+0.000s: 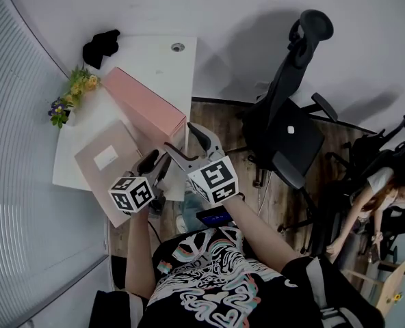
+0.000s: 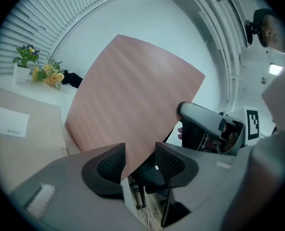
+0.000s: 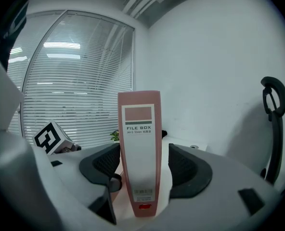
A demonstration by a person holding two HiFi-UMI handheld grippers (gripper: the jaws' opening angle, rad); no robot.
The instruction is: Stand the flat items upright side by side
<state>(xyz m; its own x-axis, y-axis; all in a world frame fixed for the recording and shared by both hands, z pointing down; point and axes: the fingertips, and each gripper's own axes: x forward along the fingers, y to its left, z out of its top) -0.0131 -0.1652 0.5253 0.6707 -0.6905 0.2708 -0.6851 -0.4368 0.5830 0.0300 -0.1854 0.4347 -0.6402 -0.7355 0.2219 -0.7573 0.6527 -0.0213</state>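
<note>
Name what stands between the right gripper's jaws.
The upright pink file box, spine toward the camera, a gap at its right side; the right gripper view shows it.

An office: swivel chair [image 1: 295, 139], white desk [image 1: 158, 57], blinds [image 3: 70, 81].
</note>
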